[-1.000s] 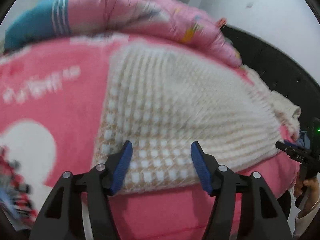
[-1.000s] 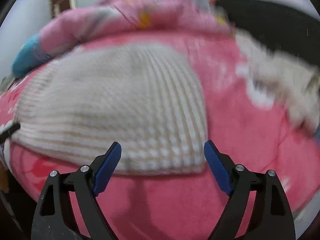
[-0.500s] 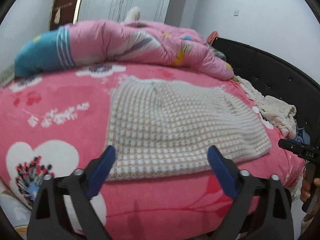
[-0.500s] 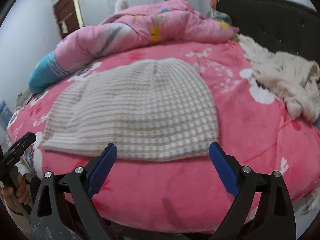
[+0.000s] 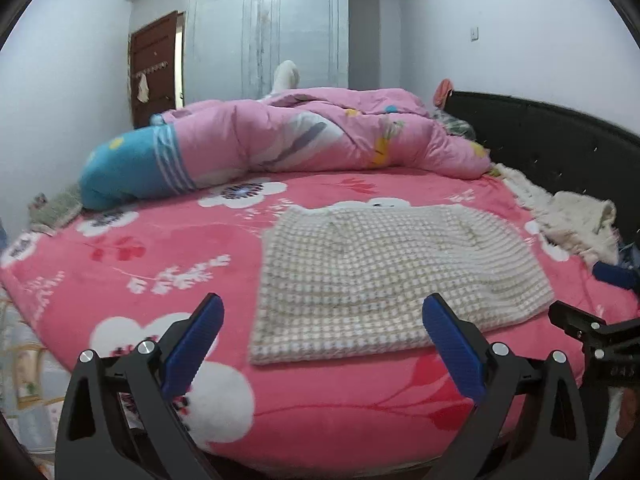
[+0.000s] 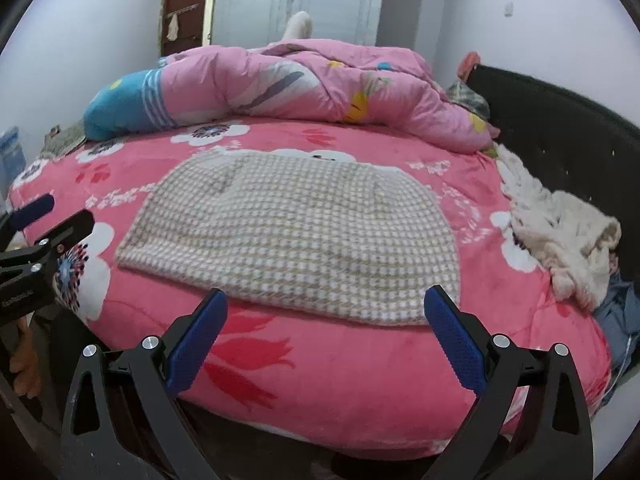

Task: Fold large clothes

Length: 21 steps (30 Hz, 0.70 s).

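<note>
Risk is snagging the pink blanket (image 5: 168,248) with the next pinch, since the checked garment (image 5: 384,276), apparently folded, lies flat near the bed's front edge. Left gripper (image 5: 320,344) and right gripper (image 6: 324,342) have just been opening; fingers wide, empty. No containers visible.

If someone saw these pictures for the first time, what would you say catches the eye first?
Most likely the bright pink floral blanket covering the whole bed, with a folded beige checked garment lying flat at its middle. Behind it, a bunched pink quilt stretches across the far side. In front, the blue-padded right tool and left tool stand open and empty, short of the garment.
</note>
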### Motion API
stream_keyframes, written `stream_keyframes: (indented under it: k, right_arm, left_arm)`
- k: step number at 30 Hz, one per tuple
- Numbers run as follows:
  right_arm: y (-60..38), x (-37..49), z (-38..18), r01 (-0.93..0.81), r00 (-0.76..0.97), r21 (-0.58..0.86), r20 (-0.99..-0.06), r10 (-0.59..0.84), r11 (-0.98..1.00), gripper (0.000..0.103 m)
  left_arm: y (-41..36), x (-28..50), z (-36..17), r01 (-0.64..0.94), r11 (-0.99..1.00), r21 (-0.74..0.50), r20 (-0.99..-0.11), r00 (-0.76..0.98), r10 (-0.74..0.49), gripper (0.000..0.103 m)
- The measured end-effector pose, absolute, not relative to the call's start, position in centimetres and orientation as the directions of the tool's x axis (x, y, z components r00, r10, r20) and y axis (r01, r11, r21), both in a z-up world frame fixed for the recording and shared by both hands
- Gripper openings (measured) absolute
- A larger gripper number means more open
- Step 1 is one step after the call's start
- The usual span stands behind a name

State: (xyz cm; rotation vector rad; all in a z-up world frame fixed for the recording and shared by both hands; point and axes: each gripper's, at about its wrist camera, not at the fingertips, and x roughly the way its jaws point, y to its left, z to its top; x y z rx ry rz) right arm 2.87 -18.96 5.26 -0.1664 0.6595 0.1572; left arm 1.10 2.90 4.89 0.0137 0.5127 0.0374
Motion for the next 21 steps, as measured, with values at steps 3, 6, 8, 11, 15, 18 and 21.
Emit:
stream_keyframes:
  k: [3,6,8,11,15,18,21]
  right_arm:
    - [-18.2,2.3,5.4,-0.201,0.794,-0.121,-0.601,0.089,0.972,0.095]
    - [-17.9,1.9,5.6,-0.197,0.804,-0.123,-0.588,0.088,0.973,0.095]
    - [-17.8,2.1,5.4,-0.184,0.799,-0.139,-0.598,0.066,0.973,0.095]
    - [-17.6,2.3,4.6,-0.158,0.793,-0.158,-0.608,0.03,0.975,0.095]
    - [-17.7,2.3,4.1,-0.148,0.79,-0.162,-0.613,0.018,0.976,0.095]
    - [-17.8,2.1,4.3,-0.143,0.791,-0.168,-0.612,0.011,0.975,0.095]
    - [-17.9,2.0,4.3,-0.153,0.789,-0.166,-0.614,0.019,0.974,0.095]
  left_arm:
    - [2.8,0.5,5.0,-0.059,0.997,0.047,-0.491,0.868,0.074,0.098]
    - [3.0,0.0,4.9,-0.1,0.993,0.061,-0.49,0.864,0.117,0.098]
    - [3.2,-0.2,4.8,-0.122,0.99,0.069,-0.488,0.861,0.14,0.098]
    - [3.4,-0.4,4.8,-0.161,0.982,0.097,-0.475,0.86,0.188,0.098]
    - [3.8,0.1,4.6,-0.143,0.985,0.099,-0.521,0.836,0.174,0.098]
    - [3.9,0.4,4.1,-0.137,0.986,0.094,-0.548,0.82,0.166,0.098]
    - [3.7,0.4,3.7,-0.132,0.988,0.075,-0.563,0.813,0.151,0.098]
